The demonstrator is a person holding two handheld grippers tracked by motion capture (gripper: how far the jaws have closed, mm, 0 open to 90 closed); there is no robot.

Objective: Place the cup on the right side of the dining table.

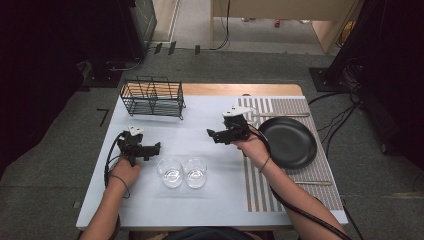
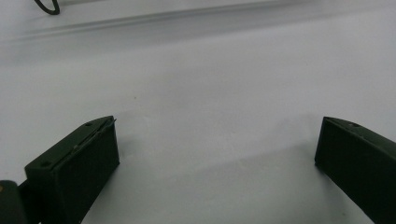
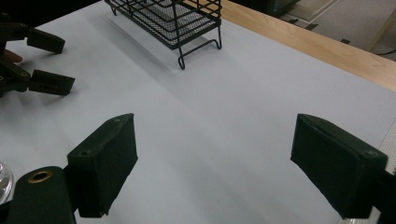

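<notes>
1. High view: two clear glasses point(image 1: 182, 172) stand touching between the left gripper point(image 1: 156, 147) and right gripper point(image 1: 212, 134), nearer the person.
2. Left gripper view: jaws wide over bare table point(image 2: 210, 84); nothing between them.
3. Right gripper view: jaws apart, empty; wire rack point(image 3: 173, 18) ahead. No writing readable.

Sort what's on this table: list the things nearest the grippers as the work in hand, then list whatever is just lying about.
In hand: two clear glasses, side by side between the open left gripper and right gripper.

Lying about: wire rack, black plate, striped placemat, cutlery.
</notes>
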